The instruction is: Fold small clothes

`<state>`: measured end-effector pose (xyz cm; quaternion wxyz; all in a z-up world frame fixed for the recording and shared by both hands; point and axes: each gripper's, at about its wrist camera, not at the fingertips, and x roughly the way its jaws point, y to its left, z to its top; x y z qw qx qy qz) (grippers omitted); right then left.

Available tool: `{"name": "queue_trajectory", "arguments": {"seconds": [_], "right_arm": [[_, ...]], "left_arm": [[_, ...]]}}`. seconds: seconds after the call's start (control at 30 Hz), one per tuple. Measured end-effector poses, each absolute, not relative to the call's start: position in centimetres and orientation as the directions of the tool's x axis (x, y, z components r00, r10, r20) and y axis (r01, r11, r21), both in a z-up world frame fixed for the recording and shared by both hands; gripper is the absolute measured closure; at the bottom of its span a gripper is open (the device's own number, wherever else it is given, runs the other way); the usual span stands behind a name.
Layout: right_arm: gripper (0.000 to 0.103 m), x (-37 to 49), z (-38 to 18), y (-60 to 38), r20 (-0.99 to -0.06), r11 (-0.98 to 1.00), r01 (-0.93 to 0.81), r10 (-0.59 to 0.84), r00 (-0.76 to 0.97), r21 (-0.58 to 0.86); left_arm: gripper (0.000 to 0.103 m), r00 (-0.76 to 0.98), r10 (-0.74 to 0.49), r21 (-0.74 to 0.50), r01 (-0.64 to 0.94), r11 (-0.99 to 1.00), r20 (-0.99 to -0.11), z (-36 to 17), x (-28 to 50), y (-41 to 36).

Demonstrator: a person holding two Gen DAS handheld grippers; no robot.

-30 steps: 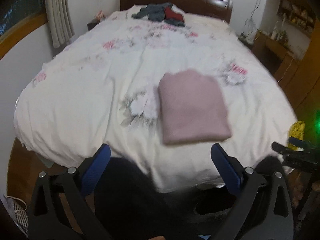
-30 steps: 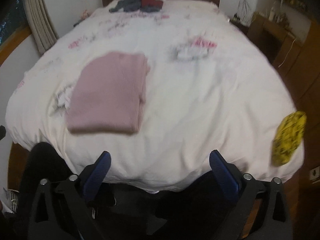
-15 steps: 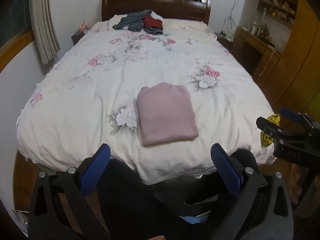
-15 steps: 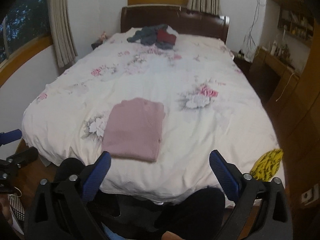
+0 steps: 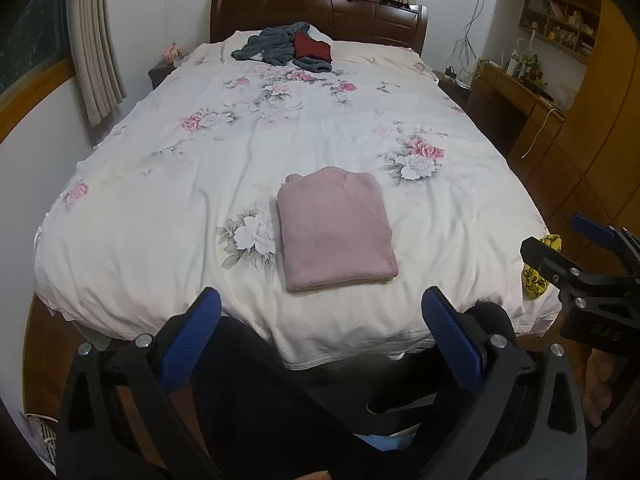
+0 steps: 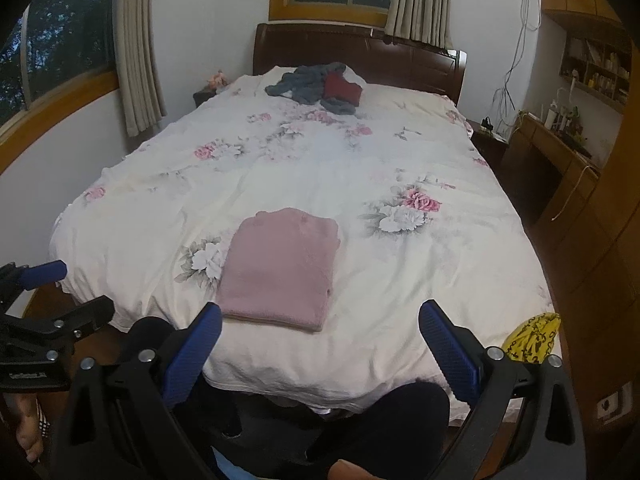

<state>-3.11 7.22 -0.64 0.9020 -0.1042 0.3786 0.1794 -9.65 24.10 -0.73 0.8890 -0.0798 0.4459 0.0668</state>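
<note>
Bed (image 5: 168, 216) fills both views, spread with a white flowered cover that reaches a dark wooden headboard (image 5: 376, 20). Near its foot edge, a little left of centre, lies the pink garment (image 5: 336, 228), folded into a flat, tidy rectangle with nothing touching it. At the far end by the headboard sits a loose heap of grey clothes (image 5: 276, 46) with a dark red piece (image 5: 312, 46) on top, well apart from the pink one. A small yellow patterned item (image 6: 532, 338) hangs at the bed's right foot corner.

The left hand-held gripper (image 5: 320, 332) has its jaws spread wide and holds nothing; the right hand-held gripper (image 6: 320, 332) is likewise wide apart and empty. Both hover off the foot of the bed, above the person's dark-clad legs.

The pink fold looks finished, so this seems the pause between garments. The next move likely calls for a long reach to the far heap to draw out one piece, or a shorter one to the yellow item, then spreading it flat on bare cover beside the folded rectangle.
</note>
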Motion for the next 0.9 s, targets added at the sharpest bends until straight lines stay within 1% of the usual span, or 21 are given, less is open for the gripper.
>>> {"name": "queue_trajectory", "arguments": {"seconds": [0.27,0.9], "right_arm": [[0.004,-2.3,-1.4,7.5,-0.738,0.914,-0.404,0.247,0.628,-0.038],[0.004,-0.9,-2.2,7.0,-0.733,0.917,-0.398,0.251,0.632,-0.029]], "left_arm": [[0.003,0.580,0.039,-0.087,-0.189,0.978,-0.814,-1.4,-9.0,24.7],[0.003,0.572,0.038,-0.085,-0.188,0.979,-0.820,-1.8,-7.9,25.0]]}}
